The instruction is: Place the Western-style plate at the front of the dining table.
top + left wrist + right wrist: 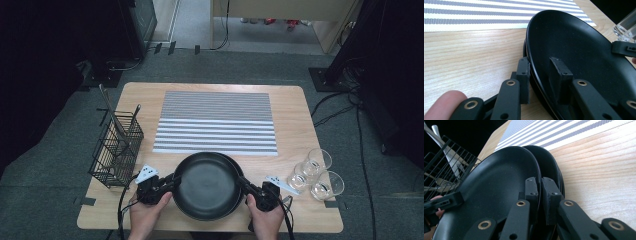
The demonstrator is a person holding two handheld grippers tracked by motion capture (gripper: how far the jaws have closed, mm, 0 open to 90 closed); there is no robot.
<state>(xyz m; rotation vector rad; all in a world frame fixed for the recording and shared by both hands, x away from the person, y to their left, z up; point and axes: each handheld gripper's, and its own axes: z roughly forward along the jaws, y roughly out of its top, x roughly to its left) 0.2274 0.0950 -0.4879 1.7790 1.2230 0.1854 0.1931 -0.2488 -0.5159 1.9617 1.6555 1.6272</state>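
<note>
A black plate point(207, 187) tops a stack of black plates near the table's front edge; the rim of a lower plate point(239, 176) peeks out at its right. My left gripper point(176, 181) grips the top plate's left rim, one pad outside and one inside the plate point(574, 50), as the left gripper view point(540, 72) shows. My right gripper point(242, 182) is shut on the right rim; in the right gripper view point(540, 191) its pads pinch the edge of the top plate point(496, 185), which sits tilted above the lower plates point(549, 162).
A black wire basket point(116, 147) with cutlery stands at the left, close to my left gripper. A striped placemat point(217, 122) lies beyond the plates. Three clear glasses point(315, 175) stand at the right front. The table's front edge point(210, 231) runs just behind the hands.
</note>
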